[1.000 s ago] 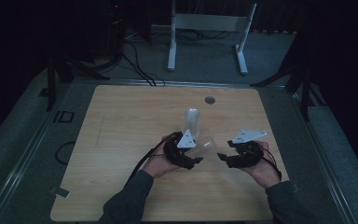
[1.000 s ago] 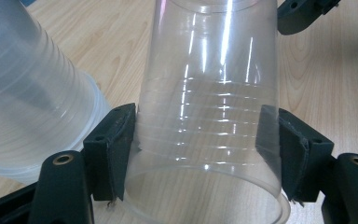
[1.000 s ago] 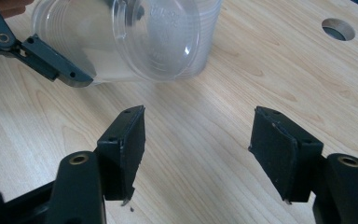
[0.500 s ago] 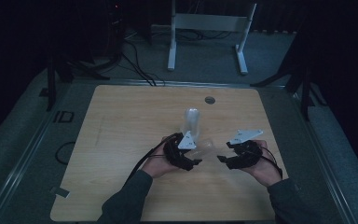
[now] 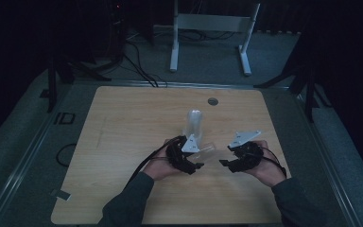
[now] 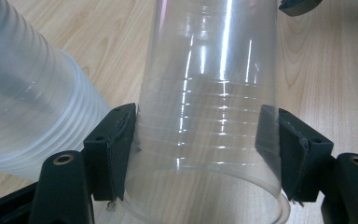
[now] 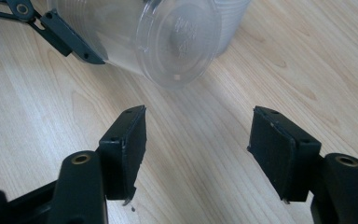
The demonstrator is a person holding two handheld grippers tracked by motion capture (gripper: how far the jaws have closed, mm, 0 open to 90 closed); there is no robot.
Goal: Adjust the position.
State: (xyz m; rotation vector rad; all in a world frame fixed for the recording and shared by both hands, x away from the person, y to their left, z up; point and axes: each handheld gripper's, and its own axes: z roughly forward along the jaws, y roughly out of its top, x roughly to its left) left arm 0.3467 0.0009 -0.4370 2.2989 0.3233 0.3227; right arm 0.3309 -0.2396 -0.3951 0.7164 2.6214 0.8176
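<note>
Left gripper (image 6: 200,154) pads are being pressed against a clear plastic cup (image 6: 209,116) beside the cup stack (image 5: 194,124); right gripper (image 7: 198,154) is being kept spread, likely to be aligned with its base next.

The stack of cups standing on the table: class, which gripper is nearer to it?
Left. The left gripper sits just in front of the stack, shut on a single cup. The right gripper waits open, farther to the right.
</note>
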